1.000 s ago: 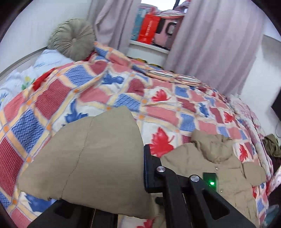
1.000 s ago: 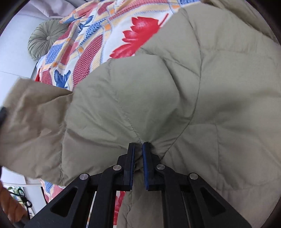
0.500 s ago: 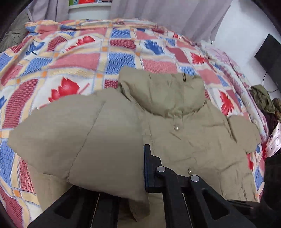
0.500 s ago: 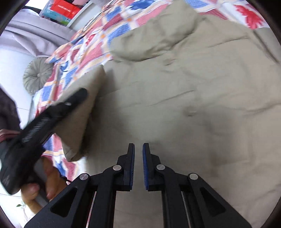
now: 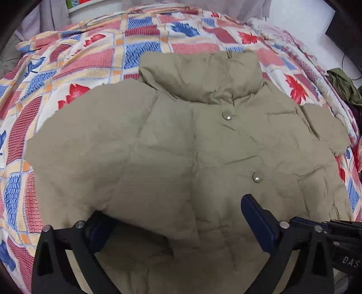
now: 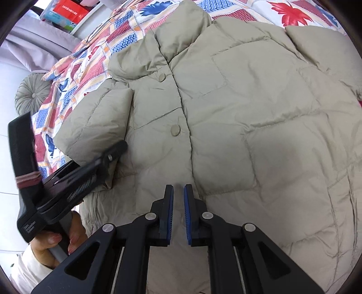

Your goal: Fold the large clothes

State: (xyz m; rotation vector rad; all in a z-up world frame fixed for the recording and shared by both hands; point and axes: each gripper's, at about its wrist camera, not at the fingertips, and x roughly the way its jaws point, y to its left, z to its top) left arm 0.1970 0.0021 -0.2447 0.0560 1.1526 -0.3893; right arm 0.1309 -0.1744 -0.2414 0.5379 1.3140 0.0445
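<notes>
A khaki puffer jacket lies front-up on the patchwork quilt of a bed, collar toward the curtains. Its sleeve is folded in over the chest, on the collar's left in both views.

Only the left wrist view shows the dark green cloth bunched off the jacket's far right edge, and the tip of the other tool poking in by the jacket's lower right. Only the right wrist view shows the round grey cushion beyond the jacket's left shoulder, the red box on the sill past the collar, and the person's hand gripping the handle of the left gripper, whose tip lies against the folded sleeve's cuff.

In the left wrist view the left gripper has its fingers spread wide and opening; the sleeve's edge lies between them, neither pad pressing on it. The right gripper hangs over the jacket's lower front, just below the second snap button, its blue-padded fingers closed to a thin slit with nothing in it.
</notes>
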